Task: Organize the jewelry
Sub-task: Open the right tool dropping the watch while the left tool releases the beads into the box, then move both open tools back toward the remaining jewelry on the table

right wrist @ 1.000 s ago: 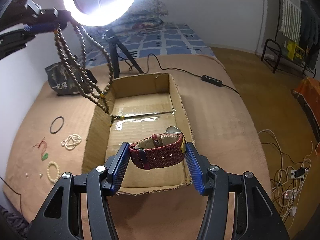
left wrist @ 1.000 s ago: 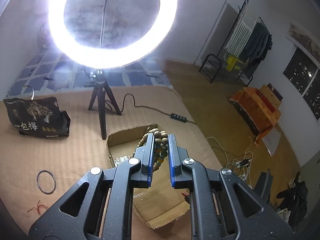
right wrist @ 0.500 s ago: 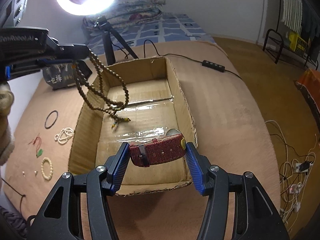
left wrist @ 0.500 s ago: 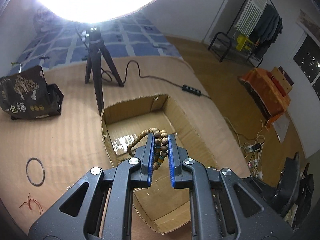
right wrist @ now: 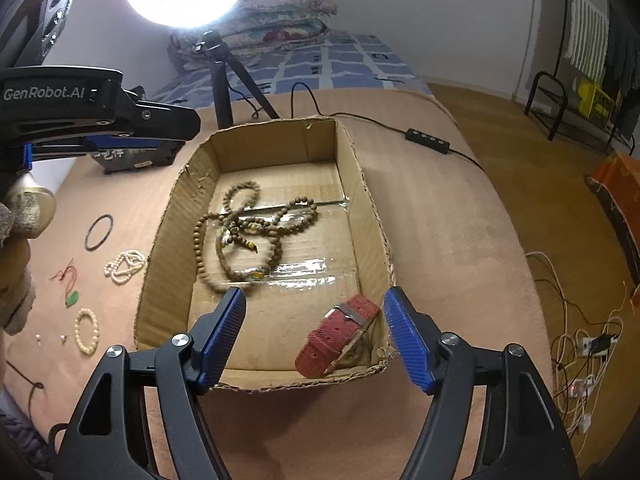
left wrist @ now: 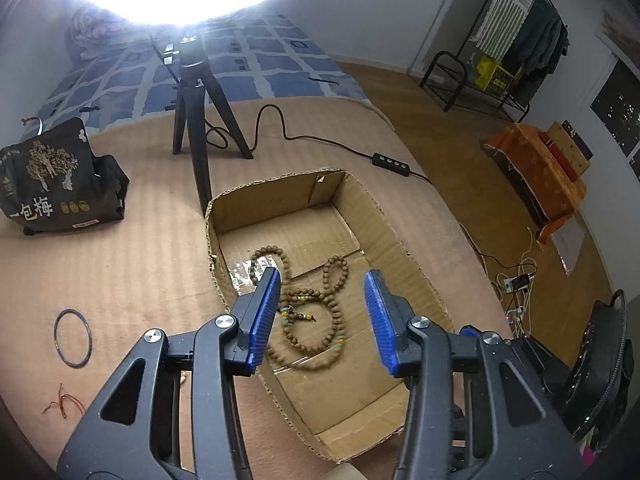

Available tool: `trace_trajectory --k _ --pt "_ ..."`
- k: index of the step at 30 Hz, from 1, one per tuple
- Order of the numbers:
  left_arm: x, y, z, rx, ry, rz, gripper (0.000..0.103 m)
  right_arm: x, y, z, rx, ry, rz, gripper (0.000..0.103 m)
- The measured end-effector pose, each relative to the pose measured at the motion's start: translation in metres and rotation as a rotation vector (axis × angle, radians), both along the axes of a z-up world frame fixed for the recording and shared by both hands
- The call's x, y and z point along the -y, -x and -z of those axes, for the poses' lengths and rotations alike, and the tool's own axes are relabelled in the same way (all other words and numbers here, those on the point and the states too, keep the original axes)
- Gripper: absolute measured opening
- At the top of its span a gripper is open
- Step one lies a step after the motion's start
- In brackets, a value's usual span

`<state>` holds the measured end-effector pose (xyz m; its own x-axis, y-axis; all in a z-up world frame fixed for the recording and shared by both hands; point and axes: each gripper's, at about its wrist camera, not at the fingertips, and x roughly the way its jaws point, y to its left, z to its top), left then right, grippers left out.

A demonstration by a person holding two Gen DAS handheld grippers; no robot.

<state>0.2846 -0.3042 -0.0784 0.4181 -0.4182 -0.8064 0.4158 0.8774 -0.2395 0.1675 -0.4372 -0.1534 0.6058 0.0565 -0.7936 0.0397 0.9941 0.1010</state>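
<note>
both grippers hung over the box, which was the collecting place for the jewelry, and both had just let go. the left gripper had its jaws just spread apart with nothing between them; the beads lay in loose loops on the box floor under it, near the left wall, dropped there rather than laid out. the right gripper had also just been opening, its pads standing wide and bare, and the watch lay on its side in the near right corner of the box, against the wall, clear of the beads so the two would not tangle. both grippers pointed steeply down, which suited a release from just above the floor.

outside the box, on the brown cover to its left, several pieces were not yet gathered: a black ring, a white strand, a pale bracelet and a red cord with a green bit. judging by that, the task was only partly done, and those probably came next.
</note>
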Motion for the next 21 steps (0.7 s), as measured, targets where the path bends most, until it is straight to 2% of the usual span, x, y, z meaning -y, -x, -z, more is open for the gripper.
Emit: trace_trajectory --k 13,21 --pt "-0.028 0.014 -0.023 0.059 0.002 -0.03 0.044 -0.004 0.01 -0.013 0.028 0.021 0.008 0.072" --pt "-0.074 0.041 -0.061 0.164 -0.016 -0.067 0.044 -0.01 0.027 -0.041 0.081 0.015 0.007 0.072"
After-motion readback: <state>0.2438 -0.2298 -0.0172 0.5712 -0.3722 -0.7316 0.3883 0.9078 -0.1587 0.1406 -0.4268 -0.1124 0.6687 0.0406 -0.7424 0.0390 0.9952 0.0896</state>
